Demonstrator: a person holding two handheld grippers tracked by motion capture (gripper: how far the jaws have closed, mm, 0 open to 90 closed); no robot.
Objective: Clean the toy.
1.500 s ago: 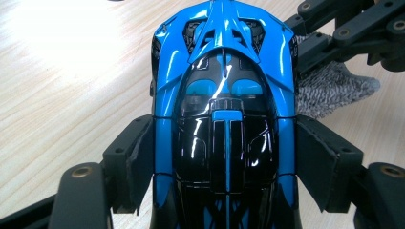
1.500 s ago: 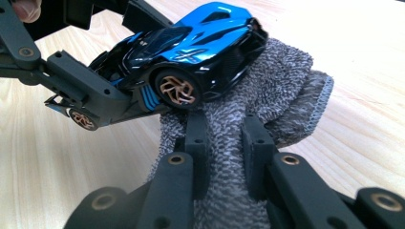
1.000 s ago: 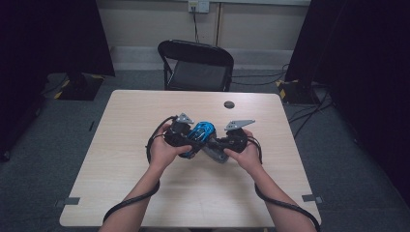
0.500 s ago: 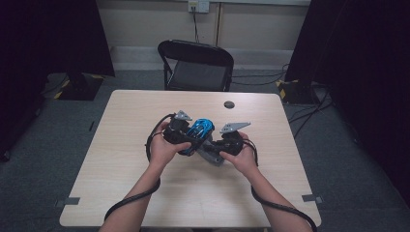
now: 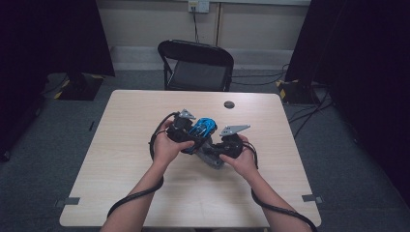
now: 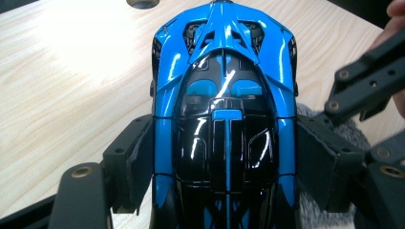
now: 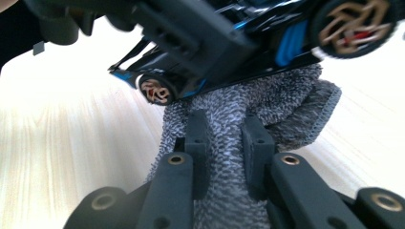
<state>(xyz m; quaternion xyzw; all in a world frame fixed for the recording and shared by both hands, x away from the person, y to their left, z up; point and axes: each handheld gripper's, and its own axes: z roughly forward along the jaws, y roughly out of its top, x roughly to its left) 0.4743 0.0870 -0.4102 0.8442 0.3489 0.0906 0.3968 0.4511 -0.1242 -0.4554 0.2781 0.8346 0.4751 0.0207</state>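
Light wood table (image 5: pixel 121 159) is set on grey carpet (image 5: pixel 58 145). Small dark round disc (image 5: pixel 229 104) is seen near the table's far edge. Black folding chair (image 5: pixel 196 65) is placed just behind the table. Wall socket (image 5: pixel 198 6) with a cable plugged in is seen above it.

I count one blue toy car (image 6: pixel 223 119), and on it I can see two wheels (image 7: pixel 155 89) with gold spokes. There is one grey cloth (image 7: pixel 239 143). I hold two grippers, one in each hand: my left gripper (image 5: pixel 186 135) and my right gripper (image 5: pixel 222 147), each with two black jaws and one grey three-cornered plate on top. One cable trails from each, two in all. On the one table (image 5: pixel 121 159) lies one small dark round disc (image 5: pixel 229 104) at the far side. Beyond it stands one black folding chair (image 5: pixel 196 65).
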